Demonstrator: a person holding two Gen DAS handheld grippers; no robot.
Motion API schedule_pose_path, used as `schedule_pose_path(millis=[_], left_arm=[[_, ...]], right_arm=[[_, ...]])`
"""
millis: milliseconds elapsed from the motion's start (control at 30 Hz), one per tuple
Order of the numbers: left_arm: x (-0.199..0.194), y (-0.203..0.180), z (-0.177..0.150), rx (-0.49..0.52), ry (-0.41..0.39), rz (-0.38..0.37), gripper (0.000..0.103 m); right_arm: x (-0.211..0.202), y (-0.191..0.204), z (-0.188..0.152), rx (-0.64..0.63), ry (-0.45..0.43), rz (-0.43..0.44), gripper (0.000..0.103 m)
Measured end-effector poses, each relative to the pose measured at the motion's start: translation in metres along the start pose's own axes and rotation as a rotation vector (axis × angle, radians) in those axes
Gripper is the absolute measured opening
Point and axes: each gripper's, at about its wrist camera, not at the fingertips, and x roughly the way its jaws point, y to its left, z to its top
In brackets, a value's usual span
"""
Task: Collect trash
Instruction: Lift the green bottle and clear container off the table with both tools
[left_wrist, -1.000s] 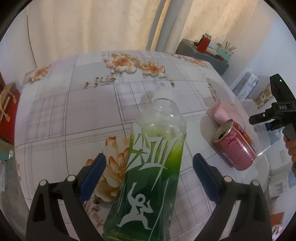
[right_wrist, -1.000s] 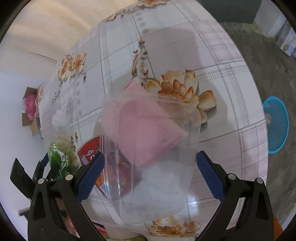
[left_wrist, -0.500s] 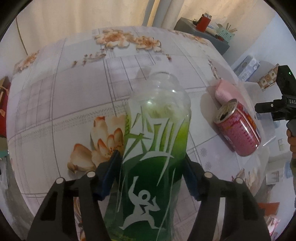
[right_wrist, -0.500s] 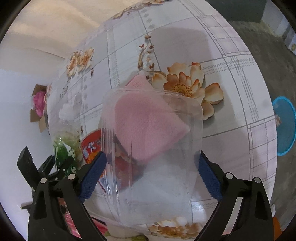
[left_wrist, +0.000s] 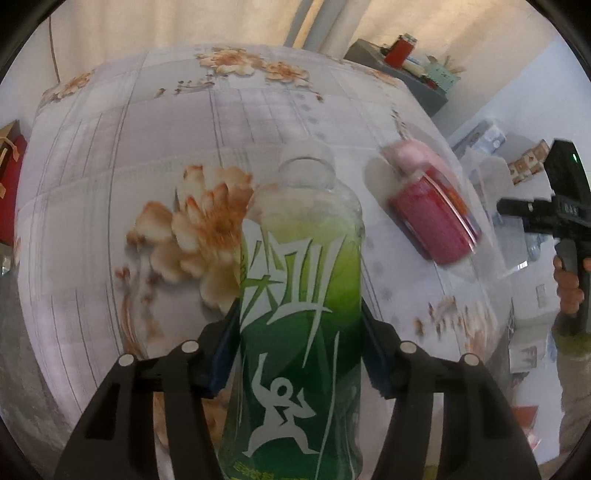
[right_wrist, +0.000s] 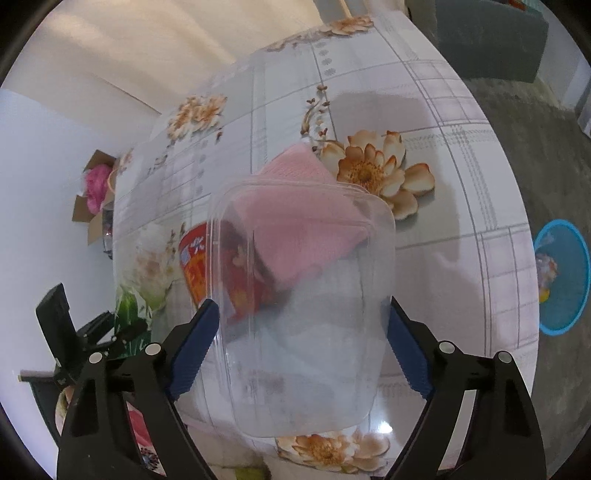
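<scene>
A green-labelled, uncapped plastic bottle (left_wrist: 301, 295) stands on the flowered table (left_wrist: 110, 184). My left gripper (left_wrist: 299, 314) is closing on its sides, and both blue pads touch it. To its right lie a red drink can (left_wrist: 432, 221) and a pink cloth (left_wrist: 413, 155). My right gripper (right_wrist: 301, 314) is closing around a clear plastic container (right_wrist: 303, 332), with the pads meeting its side walls. Through and above the container I see the pink cloth (right_wrist: 291, 162) and the red can (right_wrist: 195, 266). The bottle (right_wrist: 127, 306) shows at far left in the right wrist view.
A blue basket (right_wrist: 581, 258) with scraps in it sits on the floor to the table's right. By the wall stands a cardboard box (right_wrist: 83, 214) holding something pink. A grey side table (left_wrist: 424, 85) with small items is behind. A hand (left_wrist: 569, 280) holds the right gripper.
The left jaws went from wide apart to tight against the bottle. The right jaws narrowed onto the clear container's walls. Both views shifted across the table, and the can now looks blurred.
</scene>
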Motion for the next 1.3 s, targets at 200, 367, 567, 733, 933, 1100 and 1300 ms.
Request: schedule_pose_path(millis=[200, 367, 567, 733, 933, 1100, 1300], left_arm=[[-0.025, -0.013, -0.044, 0.008, -0.095, 0.024, 0.056], [-0.041, -0.019, -0.069, -0.059, -0.194, 0.022, 0.056], [-0.041, -0.042, -0.079, -0.034, -0.256, 0.122, 0.056], [-0.04, -0.054, -0.081, -0.011, -0.271, 0.149, 0.056], [-0.042, -0.066, -0.082, 0.005, -0.284, 0.169, 0.056], [-0.043, -0.072, -0.083, 0.02, -0.293, 0.19, 0.056], [-0.042, -0.078, -0.084, 0.038, -0.299, 0.205, 0.056]], right_arm=[[-0.022, 0.002, -0.033, -0.032, -0.089, 0.024, 0.082], [-0.041, 0.0, -0.066, -0.031, -0.188, 0.084, 0.082], [-0.039, 0.001, -0.089, -0.005, -0.245, 0.126, 0.081], [-0.035, -0.007, -0.098, 0.029, -0.248, 0.178, 0.081], [-0.027, -0.012, -0.103, 0.062, -0.234, 0.217, 0.081], [-0.029, -0.013, -0.106, 0.058, -0.237, 0.225, 0.081], [-0.028, -0.015, -0.106, 0.055, -0.235, 0.238, 0.081]])
